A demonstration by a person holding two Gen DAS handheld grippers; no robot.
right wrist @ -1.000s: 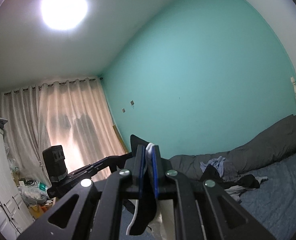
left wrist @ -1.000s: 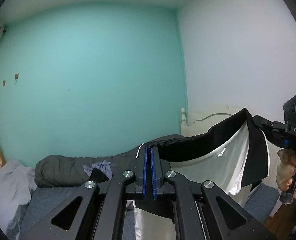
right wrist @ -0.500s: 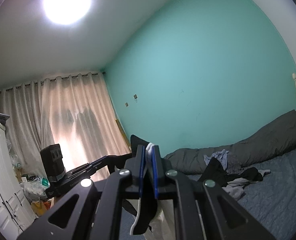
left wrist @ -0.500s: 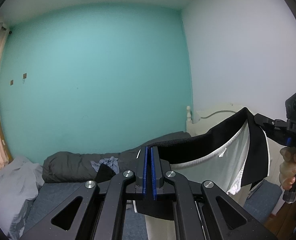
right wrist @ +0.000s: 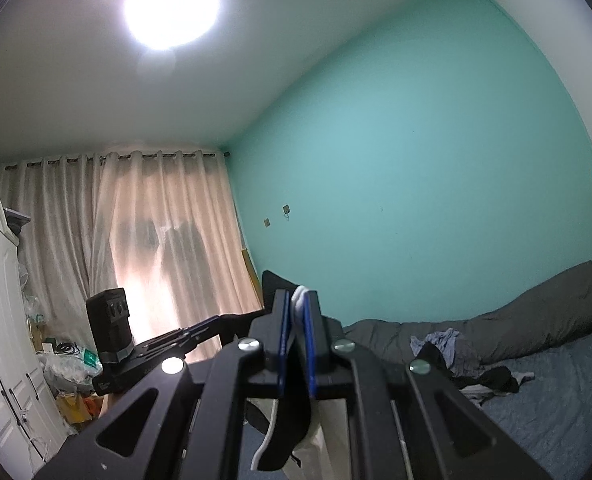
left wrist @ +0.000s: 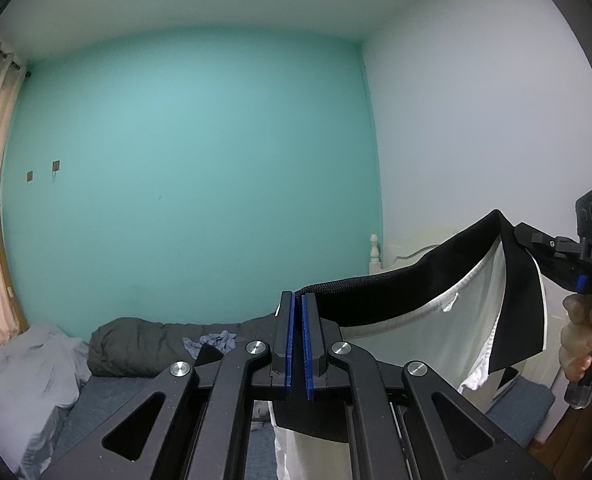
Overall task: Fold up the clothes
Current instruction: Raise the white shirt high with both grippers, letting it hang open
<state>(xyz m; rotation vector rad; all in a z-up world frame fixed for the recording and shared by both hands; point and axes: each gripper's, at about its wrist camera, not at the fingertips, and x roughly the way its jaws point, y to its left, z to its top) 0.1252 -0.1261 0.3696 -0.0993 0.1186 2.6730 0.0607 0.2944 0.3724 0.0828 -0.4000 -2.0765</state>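
My left gripper (left wrist: 297,300) is clamped tight on the black waistband of the garment (left wrist: 396,292), blue pads pressed together with the fabric edge pinched at the tips. The band stretches across to my right gripper (left wrist: 524,236), which I see from the left wrist view gripping the other end, my hand (left wrist: 584,344) wrapped round its handle. White fabric with black side panels hangs down between the two, held up in the air above the bed (left wrist: 111,396). From the right wrist view, my right gripper (right wrist: 296,300) is closed on a fold of white and black cloth (right wrist: 299,300). Beyond it, a grey duvet (right wrist: 496,332) is rolled along the teal wall, with loose clothes (right wrist: 440,344) scattered on the bed beside it.
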